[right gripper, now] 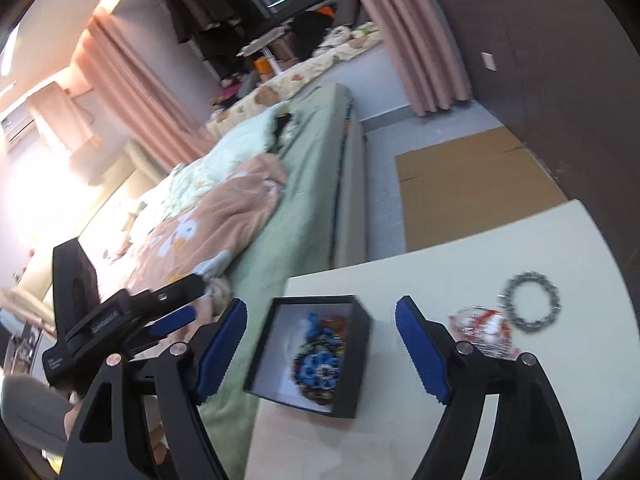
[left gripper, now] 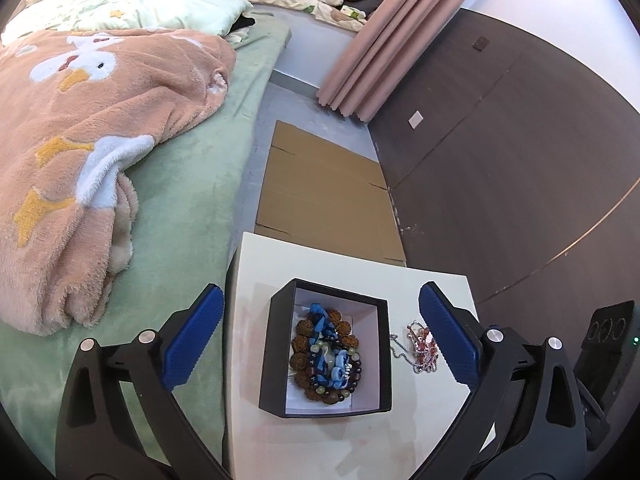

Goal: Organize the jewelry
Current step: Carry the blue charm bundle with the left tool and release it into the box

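Observation:
A black open box [left gripper: 276, 344] with a white inside stands on the white table [left gripper: 420, 420]. It holds brown bead bracelets and blue jewelry [left gripper: 326, 354]. My left gripper [left gripper: 320, 336] is open and empty, its fingers on either side of the box above it. A silver chain with red beads [left gripper: 420, 346] lies on the table right of the box. In the right wrist view the box [right gripper: 360, 364] lies between my open, empty right gripper [right gripper: 320, 350]. The red-and-silver jewelry [right gripper: 482, 330] and a dark bead bracelet [right gripper: 530, 300] lie to its right. The left gripper [right gripper: 172, 322] shows at the left.
A bed with a green sheet [left gripper: 192, 168] and a pink blanket [left gripper: 80, 128] adjoins the table's left side. Flat cardboard [left gripper: 324, 196] lies on the floor beyond the table. A dark wall [left gripper: 520, 160] and pink curtains [left gripper: 372, 40] stand to the right. A black device [left gripper: 608, 344] sits far right.

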A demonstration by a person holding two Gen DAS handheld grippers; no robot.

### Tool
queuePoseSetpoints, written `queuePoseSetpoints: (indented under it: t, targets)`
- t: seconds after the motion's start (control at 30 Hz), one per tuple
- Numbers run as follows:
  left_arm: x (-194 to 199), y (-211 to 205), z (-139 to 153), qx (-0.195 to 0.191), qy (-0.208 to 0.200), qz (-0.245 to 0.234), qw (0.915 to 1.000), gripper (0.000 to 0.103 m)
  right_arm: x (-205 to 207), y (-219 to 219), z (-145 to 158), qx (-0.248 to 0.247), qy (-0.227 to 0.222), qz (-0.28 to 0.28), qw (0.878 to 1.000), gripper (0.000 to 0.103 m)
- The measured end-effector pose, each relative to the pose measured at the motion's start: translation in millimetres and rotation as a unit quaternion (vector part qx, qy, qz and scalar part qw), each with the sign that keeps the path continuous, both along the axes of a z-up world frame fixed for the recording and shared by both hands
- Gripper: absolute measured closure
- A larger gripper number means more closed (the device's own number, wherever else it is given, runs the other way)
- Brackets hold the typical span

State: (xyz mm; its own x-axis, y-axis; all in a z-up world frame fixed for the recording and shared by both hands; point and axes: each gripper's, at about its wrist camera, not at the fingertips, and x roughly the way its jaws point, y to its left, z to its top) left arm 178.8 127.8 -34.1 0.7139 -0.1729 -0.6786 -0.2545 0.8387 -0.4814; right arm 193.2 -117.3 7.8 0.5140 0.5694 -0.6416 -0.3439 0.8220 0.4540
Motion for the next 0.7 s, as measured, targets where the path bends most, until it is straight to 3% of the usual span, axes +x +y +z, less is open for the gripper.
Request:
queuePoseSetpoints:
  t: [0.33, 0.57, 0.6, 0.7]
  targets:
    - [11, -38, 0, 0.012, 0.000, -0.038, 0.9992, 0.006, 12, -62, -7, -0.022, 0.029, -0.080, 0.996, 0.021]
    - [24, -88, -2, 0.034, -0.005, -0.090, 0.9954, 0.006, 23, -97, -18, -0.042, 0.052, -0.119, 0.991, 0.021]
    - [26, -94, -2, 0.036, -0.003, -0.097, 0.9947, 0.007, 23, -102, -19, -0.041, 0.055, -0.123, 0.990, 0.021]
    - [33, -114, -7, 0.033, 0.003, -0.120, 0.9922, 0.023, 26, -116, -23, -0.042, 0.066, -0.138, 0.987, 0.020]
